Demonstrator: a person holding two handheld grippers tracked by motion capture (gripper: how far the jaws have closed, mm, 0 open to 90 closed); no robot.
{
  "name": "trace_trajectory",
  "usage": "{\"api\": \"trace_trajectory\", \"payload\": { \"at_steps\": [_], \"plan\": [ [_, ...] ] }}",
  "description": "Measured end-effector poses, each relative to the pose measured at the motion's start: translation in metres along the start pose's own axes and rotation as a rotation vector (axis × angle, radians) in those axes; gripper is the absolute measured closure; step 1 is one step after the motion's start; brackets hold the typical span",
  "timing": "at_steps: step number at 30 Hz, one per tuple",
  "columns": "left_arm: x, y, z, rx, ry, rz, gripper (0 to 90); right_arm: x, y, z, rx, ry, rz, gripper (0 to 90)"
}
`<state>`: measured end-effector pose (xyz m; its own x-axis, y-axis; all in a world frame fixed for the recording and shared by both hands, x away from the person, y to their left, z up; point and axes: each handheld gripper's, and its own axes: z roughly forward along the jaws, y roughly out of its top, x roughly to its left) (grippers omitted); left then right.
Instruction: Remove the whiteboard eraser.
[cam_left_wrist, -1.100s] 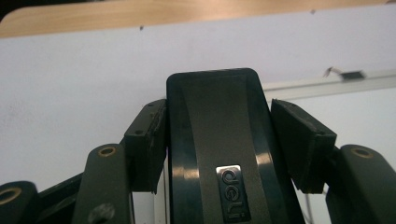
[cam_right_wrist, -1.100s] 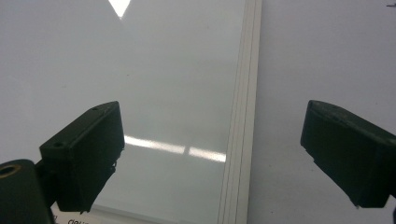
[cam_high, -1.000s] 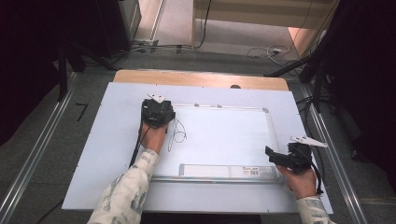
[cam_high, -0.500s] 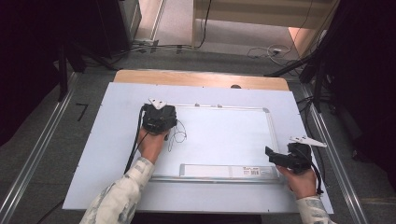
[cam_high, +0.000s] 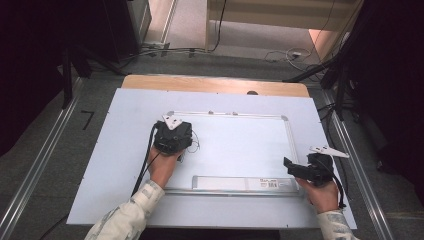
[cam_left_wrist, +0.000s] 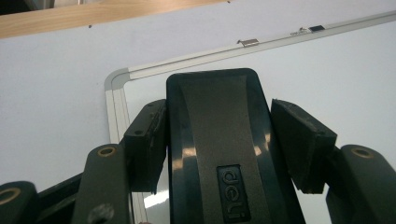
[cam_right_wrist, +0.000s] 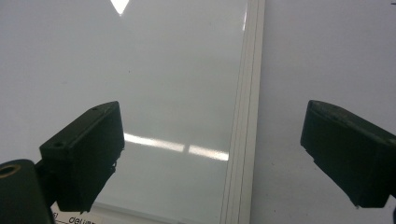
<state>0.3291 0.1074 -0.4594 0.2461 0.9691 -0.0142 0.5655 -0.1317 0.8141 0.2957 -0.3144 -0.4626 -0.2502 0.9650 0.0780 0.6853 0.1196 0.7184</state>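
Observation:
A white whiteboard (cam_high: 240, 145) lies flat on the white table top (cam_high: 115, 165). My left gripper (cam_high: 172, 137) is over the board's left part, shut on a black "deli" board eraser (cam_left_wrist: 217, 140); both pads (cam_left_wrist: 147, 135) press its sides. Thin black pen scribbles (cam_high: 194, 145) show just right of that gripper. The board's rounded far-left corner (cam_left_wrist: 116, 79) lies beyond the eraser. My right gripper (cam_high: 290, 167) rests at the board's near right corner, open, its jaws (cam_right_wrist: 210, 154) straddling the board's frame (cam_right_wrist: 245, 140) with nothing between them.
A pen tray (cam_high: 245, 183) runs along the board's near edge. A wooden strip (cam_high: 215, 85) borders the table's far side. Metal rails (cam_high: 45, 160) flank the table, with cables (cam_high: 165, 50) on the floor beyond.
My left gripper with the eraser has slid across the board toward the person and slightly right. The right gripper has stayed put.

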Motion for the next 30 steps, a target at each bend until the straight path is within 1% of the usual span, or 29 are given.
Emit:
{"api": "trace_trajectory", "payload": {
  "at_steps": [2, 5, 8, 10, 15, 18, 19, 20, 23, 26, 30],
  "plan": [
    [0.0, -0.002, -0.001, -0.002, -0.003, -0.005, 39.9, 0.0, 0.0, 0.0, 0.001, 0.0, -0.001, 4.9],
    [-0.001, -0.004, -0.004, -0.002, -0.009, 0.005, 39.9, 0.0, 0.0, 0.0, 0.002, -0.001, -0.001, 4.9],
    [-0.003, -0.007, -0.007, -0.006, -0.019, 0.0, 39.8, 0.0, 0.0, 0.0, 0.004, -0.001, 0.0, 4.9],
    [-0.005, -0.008, -0.009, -0.006, -0.02, 0.011, 39.8, 0.0, 0.0, 0.001, 0.005, -0.002, -0.002, 4.9],
    [-0.007, -0.009, -0.013, -0.011, -0.026, 0.021, 39.8, 0.0, 0.0, 0.0, 0.004, -0.002, 0.0, 4.9],
    [-0.008, -0.013, -0.014, -0.006, -0.023, 0.03, 39.8, 0.0, 0.0, 0.0, 0.005, -0.003, -0.001, 4.9],
    [-0.009, -0.014, -0.014, -0.011, -0.021, 0.027, 39.8, 0.0, 0.0, 0.0, 0.005, -0.003, -0.001, 4.9],
    [-0.009, -0.016, -0.014, -0.006, -0.019, 0.032, 39.8, 0.0, 0.0, 0.0, 0.005, -0.003, -0.002, 4.9],
    [-0.01, -0.02, -0.015, 0.0, -0.009, 0.031, 39.7, 0.0, 0.0, 0.0, 0.006, -0.003, -0.005, 4.9],
    [-0.012, -0.023, -0.015, -0.001, -0.012, 0.036, 39.7, 0.0, 0.0, 0.001, 0.008, -0.005, -0.004, 4.9],
    [-0.014, -0.026, -0.013, 0.011, -0.017, 0.044, 39.7, 0.0, 0.0, 0.001, 0.008, -0.004, -0.004, 4.9]
  ]
}}
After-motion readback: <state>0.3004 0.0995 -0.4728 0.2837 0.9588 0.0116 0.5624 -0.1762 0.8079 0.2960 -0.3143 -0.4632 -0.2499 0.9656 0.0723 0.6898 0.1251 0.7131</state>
